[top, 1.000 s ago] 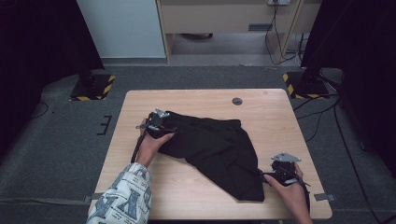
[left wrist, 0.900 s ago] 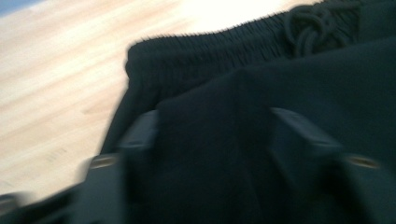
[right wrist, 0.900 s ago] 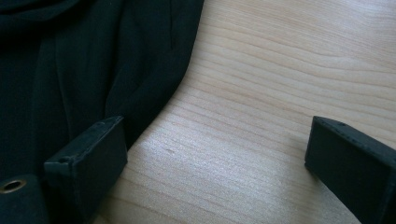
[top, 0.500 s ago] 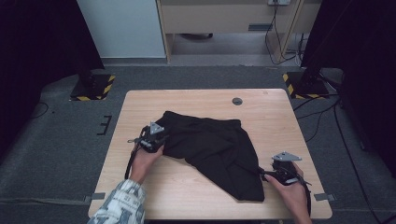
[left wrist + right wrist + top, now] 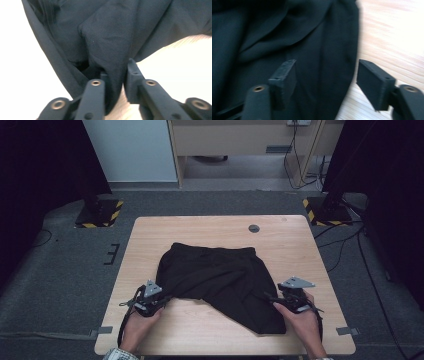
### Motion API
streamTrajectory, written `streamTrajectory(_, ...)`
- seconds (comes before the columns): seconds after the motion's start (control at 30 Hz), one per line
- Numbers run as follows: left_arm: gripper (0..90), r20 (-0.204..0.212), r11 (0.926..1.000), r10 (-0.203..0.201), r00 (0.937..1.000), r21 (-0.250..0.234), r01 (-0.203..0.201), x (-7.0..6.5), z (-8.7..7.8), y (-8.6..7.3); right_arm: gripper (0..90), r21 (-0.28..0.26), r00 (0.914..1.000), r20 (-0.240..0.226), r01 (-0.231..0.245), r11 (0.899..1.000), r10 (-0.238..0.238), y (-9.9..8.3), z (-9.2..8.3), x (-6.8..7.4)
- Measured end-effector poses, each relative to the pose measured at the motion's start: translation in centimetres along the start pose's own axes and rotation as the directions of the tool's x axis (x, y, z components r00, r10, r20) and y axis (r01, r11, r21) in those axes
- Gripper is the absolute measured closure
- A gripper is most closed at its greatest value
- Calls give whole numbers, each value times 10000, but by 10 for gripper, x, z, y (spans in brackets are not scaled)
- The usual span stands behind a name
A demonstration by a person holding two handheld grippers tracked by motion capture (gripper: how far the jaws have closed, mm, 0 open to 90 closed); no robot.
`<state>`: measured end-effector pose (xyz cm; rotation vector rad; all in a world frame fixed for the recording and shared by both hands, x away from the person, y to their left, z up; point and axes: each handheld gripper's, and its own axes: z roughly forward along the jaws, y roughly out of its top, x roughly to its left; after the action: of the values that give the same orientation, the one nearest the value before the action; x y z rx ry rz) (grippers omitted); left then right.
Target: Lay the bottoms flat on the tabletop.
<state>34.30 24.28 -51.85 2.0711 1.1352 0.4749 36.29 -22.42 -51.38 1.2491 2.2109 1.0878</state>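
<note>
Black shorts lie spread on the wooden table, waistband toward the far side. My left gripper is at the garment's near left corner. In the left gripper view, the left gripper is shut on a fold of the shorts; its jaws have just eased open slightly, with the cloth still pinched. My right gripper is at the garment's near right edge. In the right gripper view, the right gripper straddles the hem of the shorts; its jaws have just been closing, but the pads stand off the cloth.
A small dark round grommet sits in the tabletop near the far edge. Two stands with yellow-black striped bases are on the floor beyond the table. Bare wood lies on both sides of the shorts.
My left gripper came from the table's left middle toward the near edge, pulling the cloth with it. The shorts now lie wider and flatter. The right gripper shifted only a little.
</note>
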Motion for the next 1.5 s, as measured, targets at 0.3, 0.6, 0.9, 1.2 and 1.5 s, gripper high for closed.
streamTrajectory(0.3, 308, -894, 9884, 94, 9960, -1501, -228, 4, -7, 10, 319, 1096, 9916, -610, 1200, 9867, -1138, -4, 18, 18)
streamTrajectory(0.6, 529, -640, 9942, -163, 9978, -1068, 94, 8, 21, 25, 826, 759, 9909, -864, 1100, 9910, -1034, -7, 17, 22)
streamTrajectory(0.9, 854, -174, 9971, 635, 9978, 443, -626, 4, 11, 9, 867, 682, 9989, 398, 209, 9975, -236, -7, 10, 0)
streamTrajectory(1.2, 721, -534, 9959, 775, 9956, 505, -748, 14, 10, 4, 851, 647, 9930, 1170, -227, 9976, 150, -12, 1, -17)
streamTrajectory(1.5, 344, -793, 9838, 1164, 9900, -1278, -1259, -9, -14, 29, 422, -276, 9938, 985, -489, 9984, 514, -4, -6, -11)
